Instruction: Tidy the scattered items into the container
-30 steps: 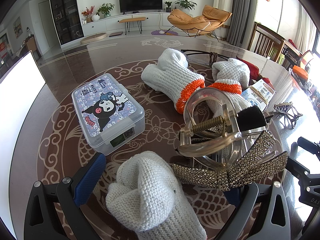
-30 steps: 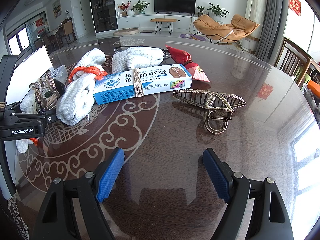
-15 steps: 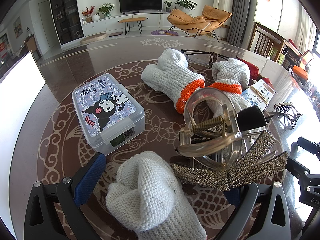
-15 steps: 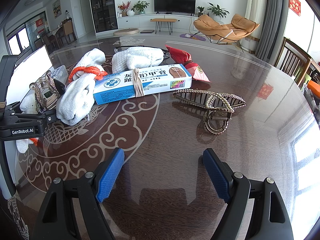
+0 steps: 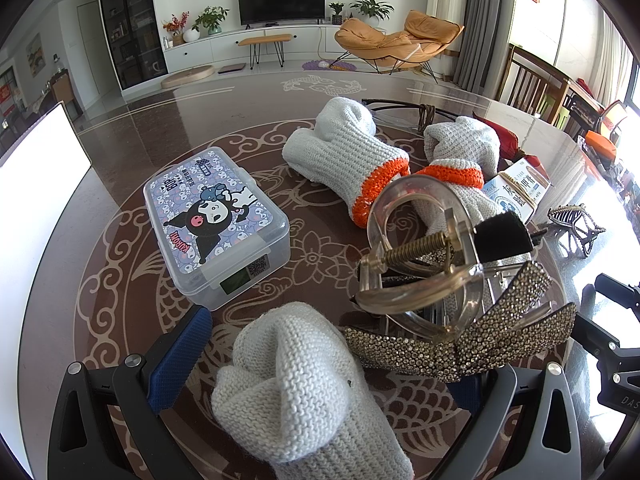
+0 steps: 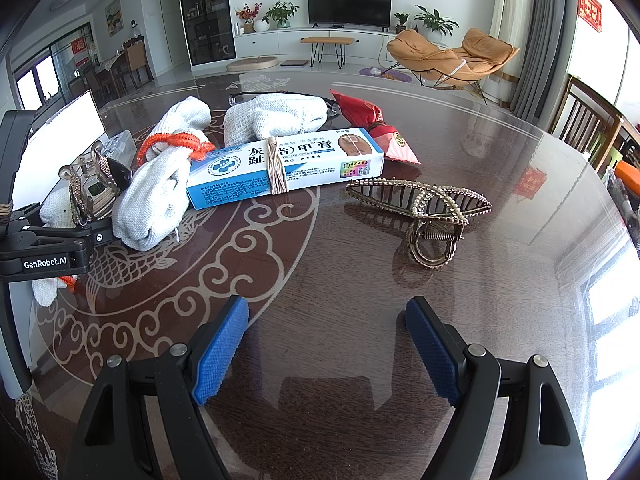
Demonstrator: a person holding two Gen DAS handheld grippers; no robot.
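In the left wrist view, our left gripper is spread wide, with a white knitted glove and a rhinestone hair clip lying between its fingers; we cannot tell whether the pads actually touch either one. Just ahead and to the left sits the lidded plastic container with a cartoon print, its lid on. Beyond it lie two more white gloves with orange cuffs, side by side on the patterned table.

In the right wrist view, our right gripper stands open and holds nothing, above bare table. Ahead of it rests a pearl-trimmed claw clip. Further back lies a blue-and-white ointment box with a rubber band around it, leaning on the gloves, and a red packet touches the box's far end. The container shows only as a corner at far left, behind the left gripper.
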